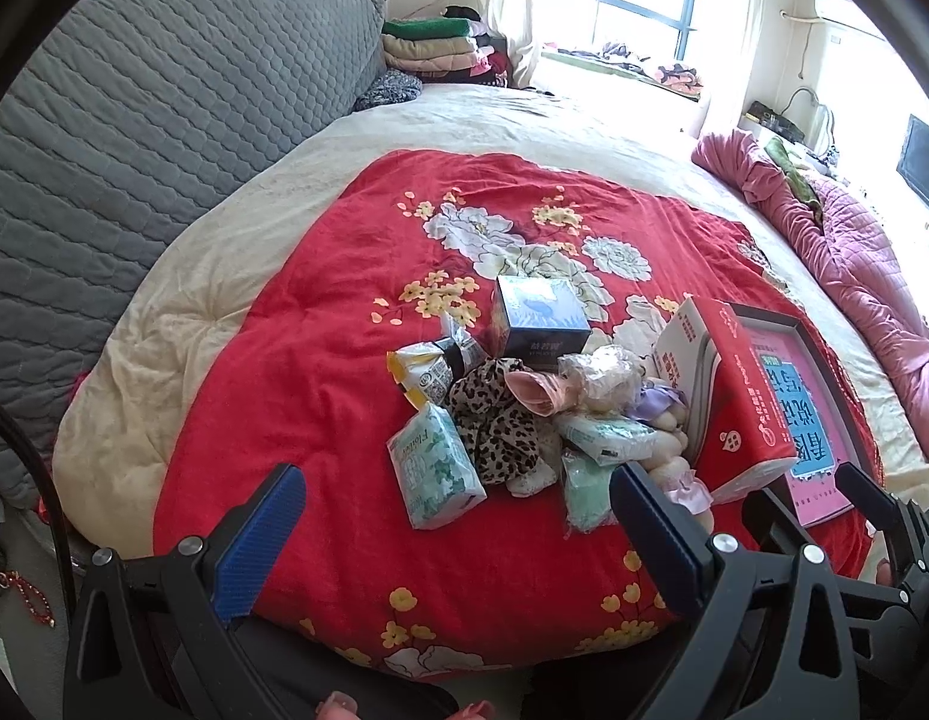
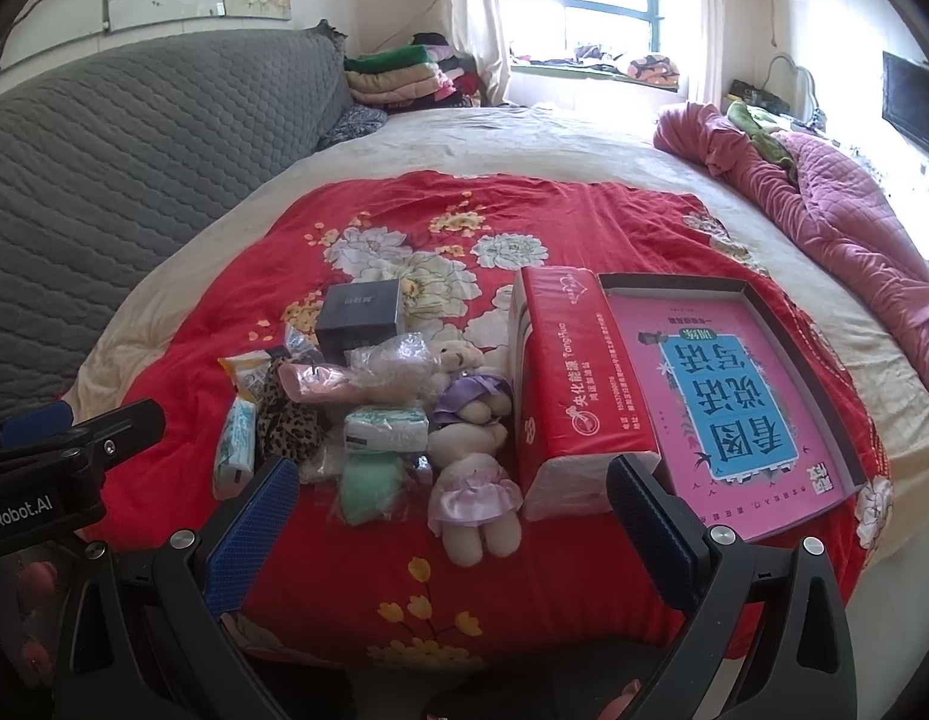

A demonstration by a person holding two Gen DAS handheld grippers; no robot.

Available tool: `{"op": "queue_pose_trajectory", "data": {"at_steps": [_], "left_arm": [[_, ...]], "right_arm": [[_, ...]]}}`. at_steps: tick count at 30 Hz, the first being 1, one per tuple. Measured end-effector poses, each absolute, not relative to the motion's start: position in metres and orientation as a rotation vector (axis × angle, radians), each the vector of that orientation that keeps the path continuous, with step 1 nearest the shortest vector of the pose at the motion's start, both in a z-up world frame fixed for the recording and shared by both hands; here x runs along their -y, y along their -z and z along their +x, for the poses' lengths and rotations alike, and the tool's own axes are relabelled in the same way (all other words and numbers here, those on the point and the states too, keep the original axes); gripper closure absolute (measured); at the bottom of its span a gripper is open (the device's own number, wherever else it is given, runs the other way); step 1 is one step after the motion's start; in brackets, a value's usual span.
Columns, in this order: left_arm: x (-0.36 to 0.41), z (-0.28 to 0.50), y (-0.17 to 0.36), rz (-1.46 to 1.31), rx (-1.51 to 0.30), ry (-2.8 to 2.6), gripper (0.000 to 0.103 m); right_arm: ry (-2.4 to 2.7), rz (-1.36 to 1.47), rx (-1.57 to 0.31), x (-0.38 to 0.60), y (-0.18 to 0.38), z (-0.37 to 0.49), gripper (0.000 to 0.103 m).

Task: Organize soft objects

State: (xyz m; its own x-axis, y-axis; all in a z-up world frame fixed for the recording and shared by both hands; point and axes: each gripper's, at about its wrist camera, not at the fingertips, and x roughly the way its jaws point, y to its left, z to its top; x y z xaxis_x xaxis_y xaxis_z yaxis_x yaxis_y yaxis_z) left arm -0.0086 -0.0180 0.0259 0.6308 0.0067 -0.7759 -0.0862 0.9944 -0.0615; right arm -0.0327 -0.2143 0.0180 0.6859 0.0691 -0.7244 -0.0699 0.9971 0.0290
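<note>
progress: pretty much zero as far as I can tell, nothing looks sorted yet

pile: everything's heaped together in the middle of the red floral quilt (image 2: pixel 344 576) on the bed

soft stuff in the pile: cream teddy bear in a lilac dress (image 2: pixel 471 402), second cream bear in a pink frilly skirt (image 2: pixel 476 495), leopard-print fabric scrunchie (image 1: pixel 494 426), pale green tissue pack with leaf print (image 1: pixel 434 468), mint green bagged cloth (image 2: pixel 368 483), crinkly clear plastic bag (image 2: pixel 398 360)

not so soft: small dark blue cardboard box (image 1: pixel 539 315) at the back of the heap

likely drop spot: open shallow box with a pink and blue printed base (image 2: pixel 728 396), empty, just right of the big red tissue pack (image 2: pixel 575 384)

left claw (image 1: pixel 458 516): spread wide, holding nothing, hovering short of the pile

right claw (image 2: pixel 455 510): also wide open and empty, near edge of the pile

left to do: basically all of it, I'd guess
</note>
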Motion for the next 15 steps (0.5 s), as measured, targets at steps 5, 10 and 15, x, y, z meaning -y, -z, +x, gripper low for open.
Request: {"op": "queue_pose_trajectory", "data": {"at_steps": [5,10,15], "left_arm": [[0.0193,-0.0090,-0.0301,-0.087,-0.876,-0.057,0.001],[0.0197,-0.0080,-0.0302,-0.088,-0.877,-0.052,0.001],[0.0196,-0.0067,-0.0296,-0.092,-0.884,-0.049,0.001]], "right_arm": [[-0.079,-0.003,-0.810,0.2134,-0.0184,-0.0321,0.001],[-0.082,-0.012,-0.812,0.2112,-0.0182,-0.0311,0.001],[-0.084,-0.015,-0.814,0.2099,-0.0177,-0.0305,0.001]]}}
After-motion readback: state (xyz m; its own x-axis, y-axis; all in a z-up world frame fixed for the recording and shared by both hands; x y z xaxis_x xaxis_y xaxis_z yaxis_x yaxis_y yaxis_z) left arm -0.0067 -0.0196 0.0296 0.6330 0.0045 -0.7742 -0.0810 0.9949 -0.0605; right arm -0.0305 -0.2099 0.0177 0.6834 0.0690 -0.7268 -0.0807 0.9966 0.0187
